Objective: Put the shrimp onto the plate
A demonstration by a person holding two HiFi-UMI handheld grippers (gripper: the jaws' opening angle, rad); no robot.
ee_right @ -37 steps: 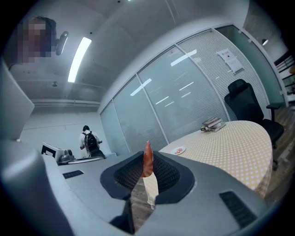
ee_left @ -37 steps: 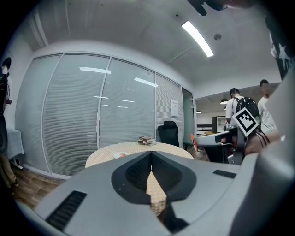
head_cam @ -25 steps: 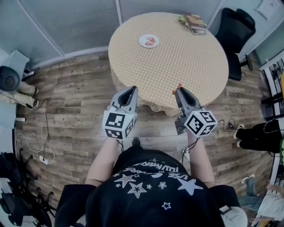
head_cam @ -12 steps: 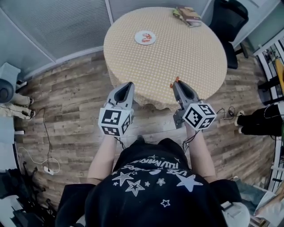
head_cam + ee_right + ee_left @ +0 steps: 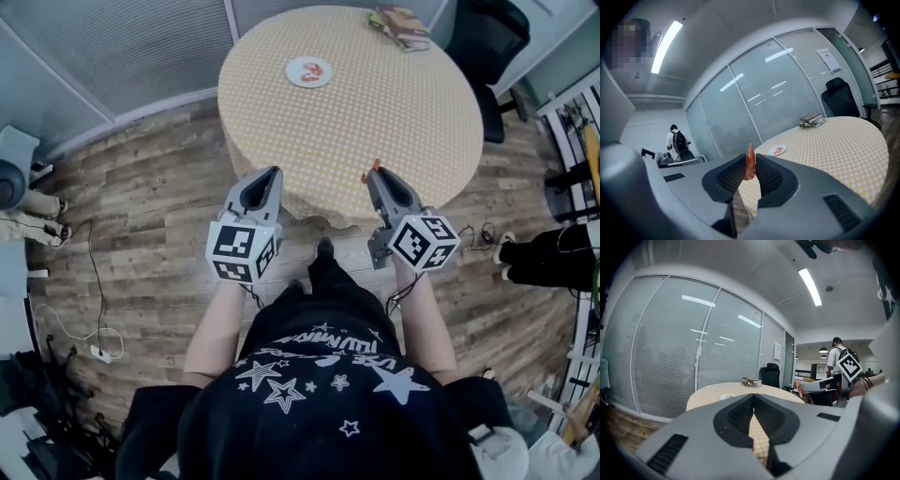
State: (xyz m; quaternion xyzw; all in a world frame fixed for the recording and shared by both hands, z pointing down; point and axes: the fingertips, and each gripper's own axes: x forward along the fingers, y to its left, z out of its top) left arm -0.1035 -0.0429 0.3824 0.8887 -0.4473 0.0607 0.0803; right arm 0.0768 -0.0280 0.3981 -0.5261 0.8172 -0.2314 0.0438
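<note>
An orange shrimp (image 5: 750, 161) stands pinched between the jaws of my right gripper (image 5: 750, 169), which is shut on it; the same shrimp (image 5: 372, 170) pokes out at the near edge of the round table. My right gripper (image 5: 378, 178) hovers over that edge. A white plate (image 5: 308, 71) with red pieces on it lies at the table's far left, also seen as the plate (image 5: 777, 150) and the plate (image 5: 725, 397). My left gripper (image 5: 266, 180) is shut and holds nothing, its jaws (image 5: 753, 401) meeting tip to tip just short of the table edge.
The round table (image 5: 394, 103) has a yellow checked cloth. A stack of books (image 5: 401, 23) lies at its far side, with a black office chair (image 5: 483, 47) behind right. Cables lie on the wooden floor (image 5: 141, 216) at the left. A person with a backpack (image 5: 677, 140) stands far off.
The table has drawn a little closer in the head view as the person stepped forward. Both grippers keep their pose, the right still holding the shrimp.
</note>
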